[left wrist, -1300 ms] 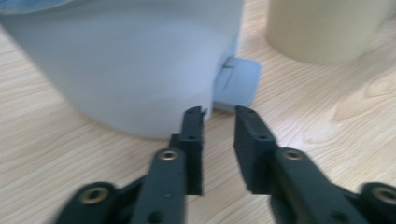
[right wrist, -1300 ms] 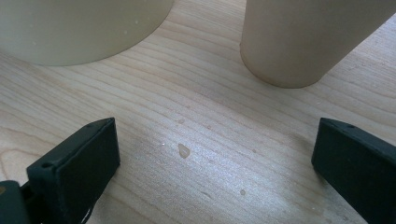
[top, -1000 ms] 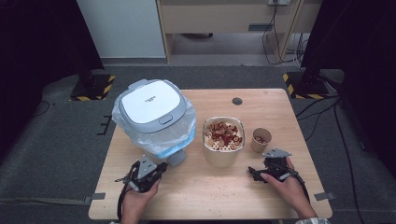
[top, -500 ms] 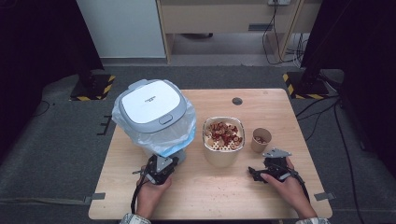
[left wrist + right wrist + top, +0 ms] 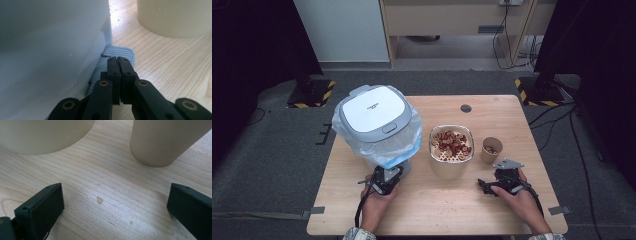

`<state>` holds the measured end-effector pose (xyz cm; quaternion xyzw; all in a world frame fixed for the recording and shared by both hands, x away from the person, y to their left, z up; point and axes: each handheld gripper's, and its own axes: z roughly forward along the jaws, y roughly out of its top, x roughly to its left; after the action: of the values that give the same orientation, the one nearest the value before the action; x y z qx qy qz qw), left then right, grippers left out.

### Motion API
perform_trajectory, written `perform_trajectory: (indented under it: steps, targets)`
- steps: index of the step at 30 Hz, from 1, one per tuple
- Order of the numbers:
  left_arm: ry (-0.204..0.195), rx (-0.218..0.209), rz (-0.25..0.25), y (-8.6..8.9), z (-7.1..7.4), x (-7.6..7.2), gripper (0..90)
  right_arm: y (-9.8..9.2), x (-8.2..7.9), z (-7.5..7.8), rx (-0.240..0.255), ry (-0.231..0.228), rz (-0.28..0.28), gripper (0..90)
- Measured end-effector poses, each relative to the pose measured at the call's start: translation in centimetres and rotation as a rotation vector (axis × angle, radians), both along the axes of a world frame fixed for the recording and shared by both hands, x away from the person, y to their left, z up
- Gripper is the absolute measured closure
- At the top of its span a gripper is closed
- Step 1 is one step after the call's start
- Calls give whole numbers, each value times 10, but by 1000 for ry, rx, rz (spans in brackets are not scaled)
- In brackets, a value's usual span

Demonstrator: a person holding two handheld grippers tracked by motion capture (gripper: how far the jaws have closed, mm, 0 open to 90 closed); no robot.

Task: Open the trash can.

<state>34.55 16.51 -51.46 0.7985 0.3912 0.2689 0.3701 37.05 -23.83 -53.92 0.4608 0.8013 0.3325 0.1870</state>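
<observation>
At the left of the surface (image 5: 512,107) I see the pedal bin (image 5: 374,125), white with a grey-rimmed lid and a clear bag liner (image 5: 409,145) puffing out around its body. My left gripper (image 5: 117,60) sits low at the bin's near base, and its fingers (image 5: 113,71) are pressed together with nothing between them. In the left gripper view their tips rest right at the ribbed grey foot pedal (image 5: 120,52) that juts from the bottom of the bin; I cannot tell whether they press it or merely sit just above it. The lid looks closed from above.

Moving right, the cream bucket (image 5: 451,165) stands near the middle of the surface, just beside the bin, with reddish and pale scraps (image 5: 452,142) heaped on its perforated insert. Close to its right stands a small paper cup (image 5: 491,150), upright, something small inside it that I cannot make out.

Further right and nearer to me, my right gripper (image 5: 484,185) rests on the wood with its fingers (image 5: 40,206) wide apart and bare surface between them. It points toward the gap between bucket and cup, well short of both.
</observation>
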Motion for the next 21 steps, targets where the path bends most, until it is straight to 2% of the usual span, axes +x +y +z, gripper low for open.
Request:
perform_trajectory:
  steps: [2, 18, 20, 21]
  targets:
    - [-2, 20, -5, 0, -1, 0, 881, 0, 0, 0, 0, 0, 0, 14]
    - [14, 59, 10, -5, -7, 1, 895, 0, 0, 0, 1, 1, -1, 14]
    - [12, 88, 3, -6, -9, 2, 895, 0, 0, 0, 1, 1, -1, 14]
    - [12, 88, 3, -6, -9, 2, 894, 0, 0, 0, 1, 1, -1, 14]
